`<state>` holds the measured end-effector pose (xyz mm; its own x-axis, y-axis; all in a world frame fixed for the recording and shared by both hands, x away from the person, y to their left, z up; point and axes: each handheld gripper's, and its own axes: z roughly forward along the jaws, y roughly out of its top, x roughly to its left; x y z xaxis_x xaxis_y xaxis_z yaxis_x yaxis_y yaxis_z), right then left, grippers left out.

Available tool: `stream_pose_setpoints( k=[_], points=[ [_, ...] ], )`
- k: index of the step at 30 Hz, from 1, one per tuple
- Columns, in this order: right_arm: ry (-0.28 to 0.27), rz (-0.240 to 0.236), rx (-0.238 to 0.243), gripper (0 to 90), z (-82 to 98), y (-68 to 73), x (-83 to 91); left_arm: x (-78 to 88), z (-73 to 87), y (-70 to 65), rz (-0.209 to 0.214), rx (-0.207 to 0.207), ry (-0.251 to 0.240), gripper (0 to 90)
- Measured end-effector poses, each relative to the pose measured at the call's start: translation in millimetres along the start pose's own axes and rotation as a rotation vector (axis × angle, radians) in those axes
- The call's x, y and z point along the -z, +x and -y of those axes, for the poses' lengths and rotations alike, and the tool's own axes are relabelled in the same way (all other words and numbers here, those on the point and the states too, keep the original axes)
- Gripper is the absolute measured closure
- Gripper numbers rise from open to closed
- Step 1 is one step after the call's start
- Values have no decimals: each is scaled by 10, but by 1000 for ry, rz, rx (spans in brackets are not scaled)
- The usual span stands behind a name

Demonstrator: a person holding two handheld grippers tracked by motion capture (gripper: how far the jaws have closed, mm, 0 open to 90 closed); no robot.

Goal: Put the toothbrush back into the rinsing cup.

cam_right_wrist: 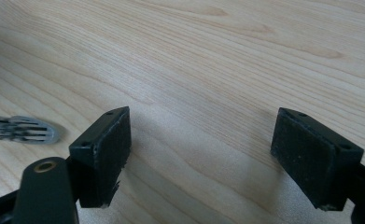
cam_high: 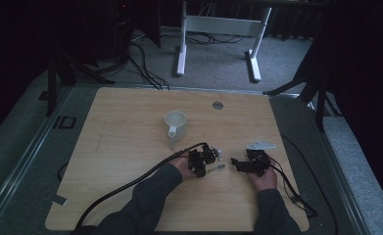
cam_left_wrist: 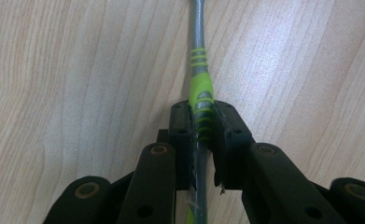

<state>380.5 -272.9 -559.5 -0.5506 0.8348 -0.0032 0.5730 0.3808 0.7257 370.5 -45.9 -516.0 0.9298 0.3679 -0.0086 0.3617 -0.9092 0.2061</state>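
One toothbrush (cam_left_wrist: 200, 88), grey with green grip bands, lies flat on the table (cam_high: 130, 161) at the near centre, its bristled head (cam_right_wrist: 21, 129) pointing right. The left claw (cam_left_wrist: 202, 126) is clamped on the banded handle, pads pressing both sides. The right claw (cam_right_wrist: 227, 140) rests just right of the head, spread wide with nothing between its pads. One white mug (cam_high: 175, 125), upright and apparently empty, stands farther off, apart from both claws. Count: one toothbrush, one mug, two claws. Risk: the grip sits toward one end of a slim, rounded handle, so on lifting the toothbrush may pivot or slip between the pads; its free end could then strike the mug rim.
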Motion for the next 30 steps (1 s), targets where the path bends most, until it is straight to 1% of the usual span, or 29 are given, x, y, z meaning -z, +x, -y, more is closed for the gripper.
stream_pose_setpoints(
  k=[5, 11, 20, 30],
  points=[
    [0, 0, 0, 196, 0, 0, 0, 32, 3, -1, 7, -2, -16, 797],
    [0, 0, 0, 196, 0, 0, 0, 62, 13, 14, 6, 1, -22, 797],
    [0, 0, 1, 196, 0, 0, 0, 143, 25, 7, -8, 16, -75, 797],
    [0, 0, 0, 196, 0, 0, 0, 221, 36, 21, -28, 24, -116, 797]
  ],
)
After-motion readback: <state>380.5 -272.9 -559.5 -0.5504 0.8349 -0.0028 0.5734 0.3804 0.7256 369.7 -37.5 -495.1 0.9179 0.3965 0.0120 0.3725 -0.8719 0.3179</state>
